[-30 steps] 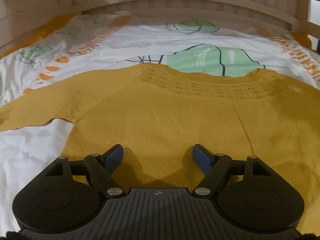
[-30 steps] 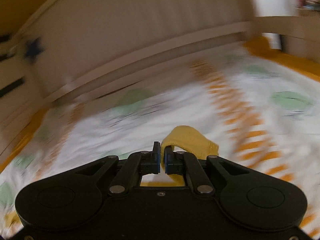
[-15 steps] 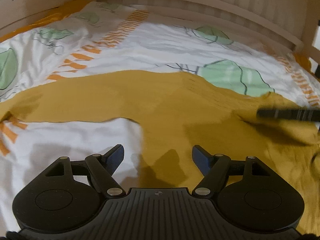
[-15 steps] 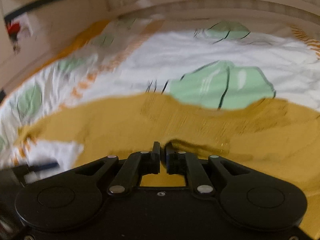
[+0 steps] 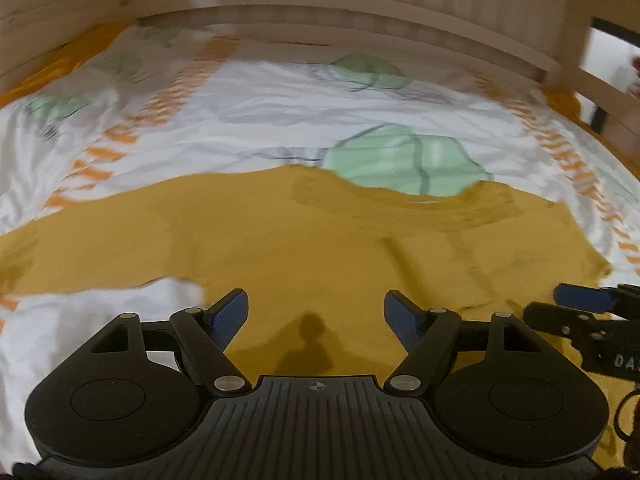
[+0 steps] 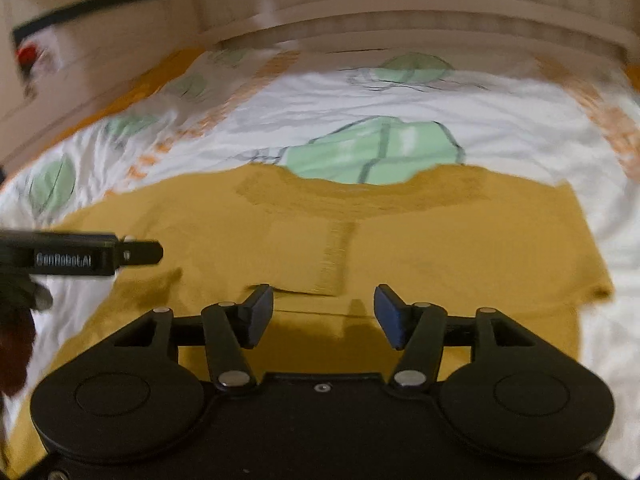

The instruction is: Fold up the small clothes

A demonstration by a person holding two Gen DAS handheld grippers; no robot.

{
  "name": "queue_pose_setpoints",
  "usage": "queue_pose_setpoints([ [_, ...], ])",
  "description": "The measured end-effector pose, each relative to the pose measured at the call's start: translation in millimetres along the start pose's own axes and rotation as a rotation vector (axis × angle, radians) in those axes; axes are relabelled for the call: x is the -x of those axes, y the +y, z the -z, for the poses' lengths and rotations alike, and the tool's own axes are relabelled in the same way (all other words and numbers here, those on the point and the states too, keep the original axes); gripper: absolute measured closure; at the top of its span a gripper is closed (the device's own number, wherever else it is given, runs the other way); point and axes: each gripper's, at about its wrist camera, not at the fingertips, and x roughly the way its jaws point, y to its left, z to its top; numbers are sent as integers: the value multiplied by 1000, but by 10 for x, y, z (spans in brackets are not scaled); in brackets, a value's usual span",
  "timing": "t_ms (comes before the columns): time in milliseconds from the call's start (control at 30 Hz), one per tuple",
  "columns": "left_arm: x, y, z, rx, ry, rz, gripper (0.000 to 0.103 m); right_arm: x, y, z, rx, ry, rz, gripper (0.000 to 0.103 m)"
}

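Note:
A mustard-yellow knit sweater (image 5: 304, 240) lies flat on the bed, neckline away from me; it also shows in the right wrist view (image 6: 420, 240). Its right sleeve is folded in across the body (image 6: 316, 256); the left sleeve (image 5: 80, 252) stretches out to the left. My left gripper (image 5: 316, 318) is open and empty just above the sweater's lower left part. My right gripper (image 6: 323, 314) is open and empty over the lower middle, just before the folded sleeve's end. Each gripper shows at the edge of the other's view: the right one (image 5: 584, 312), the left one (image 6: 132, 254).
The sweater lies on a white bedsheet (image 5: 280, 112) printed with green leaves and orange stripes. A wooden bed rail (image 5: 360, 12) runs along the far side and around the right (image 5: 592, 80). A pale wall lies to the left in the right wrist view (image 6: 80, 32).
My right gripper carried the right sleeve across the sweater, then opened and let it go. My left gripper stayed open and shifted over the sweater's lower left.

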Motion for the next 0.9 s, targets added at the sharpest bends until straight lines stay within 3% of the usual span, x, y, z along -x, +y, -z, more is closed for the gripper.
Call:
queue_pose_setpoints([
  [267,-151,-734,67,-221,-32,-7,29,43,-391,-124,-126,-28,55,36],
  [400,-339,-973,178,-300,-5,-7,29,115,-476,-187,-158,-53,64,35],
  [533,-475,-1068,212,-351,-26,-85,29,123,-507,-189,-167,-51,53,31],
  [767,-549,-598,34,-140,17,-173,29,116,-482,-203,-162,-42,44,31],
  [900,-511,-223,38,3,69,-171,29,109,-474,-196,-161,-35,36,31],
])
